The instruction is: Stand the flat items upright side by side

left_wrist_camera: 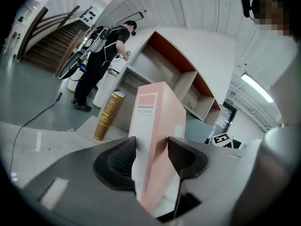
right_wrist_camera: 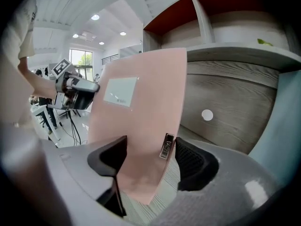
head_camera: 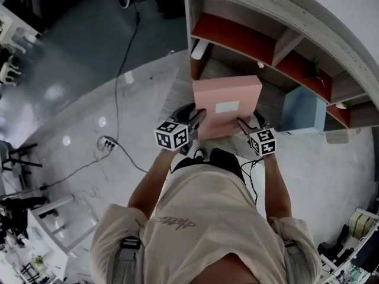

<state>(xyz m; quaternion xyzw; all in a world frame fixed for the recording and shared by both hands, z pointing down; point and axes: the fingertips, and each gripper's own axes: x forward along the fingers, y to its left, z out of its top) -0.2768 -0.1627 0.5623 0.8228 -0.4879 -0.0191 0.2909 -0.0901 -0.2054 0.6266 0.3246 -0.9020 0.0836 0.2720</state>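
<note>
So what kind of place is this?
Probably an office or workspace: a big curved shelf unit, a pink file box, and a power strip lying on the floor.

The file box (head_camera: 227,105) was between the left gripper (head_camera: 197,117) and the right gripper (head_camera: 244,123), in front of the shelf unit (head_camera: 278,40), with a second box (head_camera: 303,111) to its right.
</note>
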